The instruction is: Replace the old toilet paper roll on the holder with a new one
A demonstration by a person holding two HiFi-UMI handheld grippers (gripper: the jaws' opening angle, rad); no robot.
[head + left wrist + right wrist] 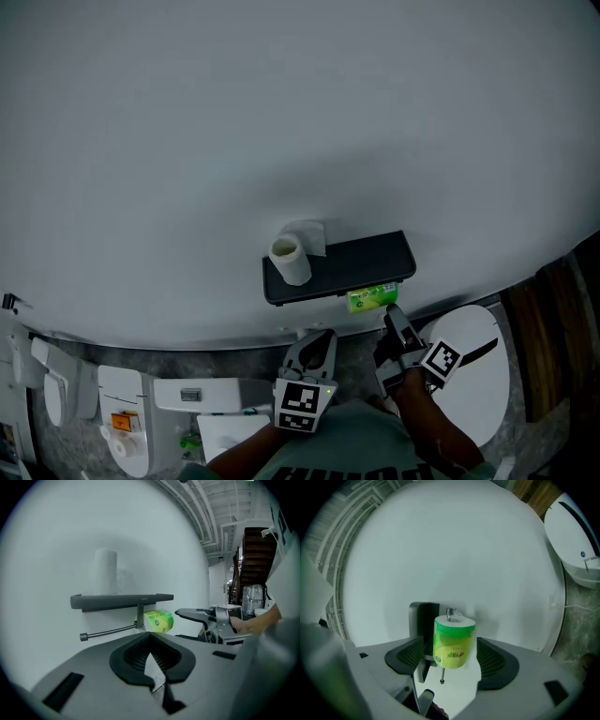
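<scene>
Wall holder [361,262] bears one white roll [291,258], one green roll [453,641]; right tongs [389,330] open by it, left tongs [150,634] closed.

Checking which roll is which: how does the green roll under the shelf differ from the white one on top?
The green roll wears a printed green wrapper; the white roll is bare paper. The green roll is threaded on the bar below the shelf; the white roll stands upright on it. Both are cylindrical rolls with hollow cores.
</scene>
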